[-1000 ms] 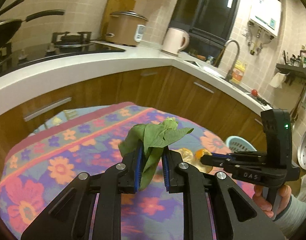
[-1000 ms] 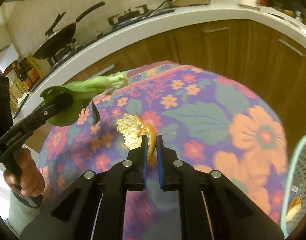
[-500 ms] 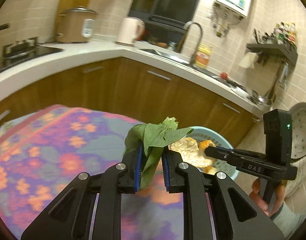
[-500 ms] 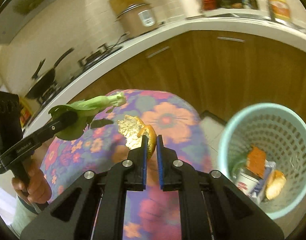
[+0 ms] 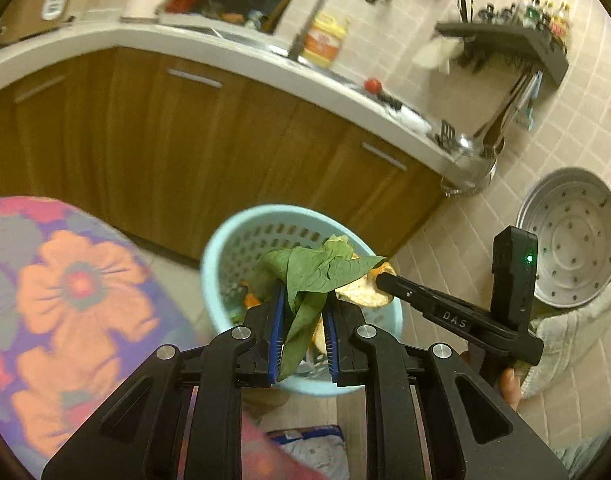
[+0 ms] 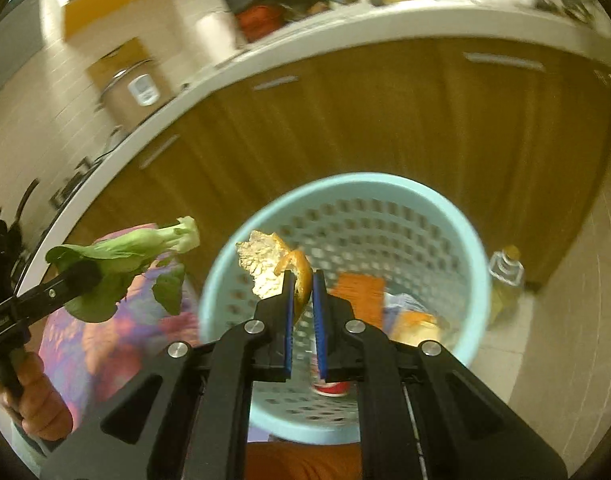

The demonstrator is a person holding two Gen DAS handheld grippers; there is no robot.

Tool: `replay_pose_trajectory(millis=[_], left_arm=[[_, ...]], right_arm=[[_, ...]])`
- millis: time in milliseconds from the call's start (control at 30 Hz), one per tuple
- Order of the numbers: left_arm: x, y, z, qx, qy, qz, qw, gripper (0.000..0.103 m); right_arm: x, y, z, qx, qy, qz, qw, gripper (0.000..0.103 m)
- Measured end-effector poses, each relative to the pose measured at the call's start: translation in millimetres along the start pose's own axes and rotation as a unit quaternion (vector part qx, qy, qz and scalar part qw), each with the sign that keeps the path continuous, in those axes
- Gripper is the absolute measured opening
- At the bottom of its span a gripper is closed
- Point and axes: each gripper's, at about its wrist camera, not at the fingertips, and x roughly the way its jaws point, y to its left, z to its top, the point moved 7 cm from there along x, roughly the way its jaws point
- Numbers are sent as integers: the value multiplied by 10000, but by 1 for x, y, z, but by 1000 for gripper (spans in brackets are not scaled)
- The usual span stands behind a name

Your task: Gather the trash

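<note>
You are pinching a bok choy leaf [image 5: 305, 280] in the left gripper [image 5: 303, 320], orange peel [image 6: 283, 270] in the right gripper [image 6: 303, 304]; center both over the basket [image 6: 457, 240] at 12 o'clock before spreading.

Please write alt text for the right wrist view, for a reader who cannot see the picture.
The right gripper, shut on a piece of orange peel, is held above an open light blue trash basket that already holds some trash. At the left, the left gripper holds a green vegetable leaf over the edge of a flowered tablecloth.
</note>
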Motion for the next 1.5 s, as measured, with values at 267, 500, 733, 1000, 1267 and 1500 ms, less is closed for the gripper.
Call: replay_pose_trajectory(millis=[267, 500, 733, 1000, 1267, 1500], left_arm=[[65, -21, -6, 318, 507, 270, 9978, 16], [78, -21, -7, 358, 618, 468, 9963, 19], [72, -18, -6, 348, 569, 691, 9954, 52], [19, -21, -7, 318, -63, 1184, 9924, 64], [-43, -41, -23, 521, -662, 1692, 9820, 72], [-78, -49, -32, 537, -1048, 1830, 9760, 78]], right_arm=[[25, -39, -8, 243, 299, -260, 9989, 7], [37, -49, -17, 177, 500, -364, 9979, 7], [44, -46, -24, -74, 727, -555, 9958, 13], [12, -23, -26, -418, 428, -673, 9959, 47], [-43, 20, -26, -812, -93, -652, 9945, 51], [-88, 53, -24, -1117, -562, -716, 9896, 57]])
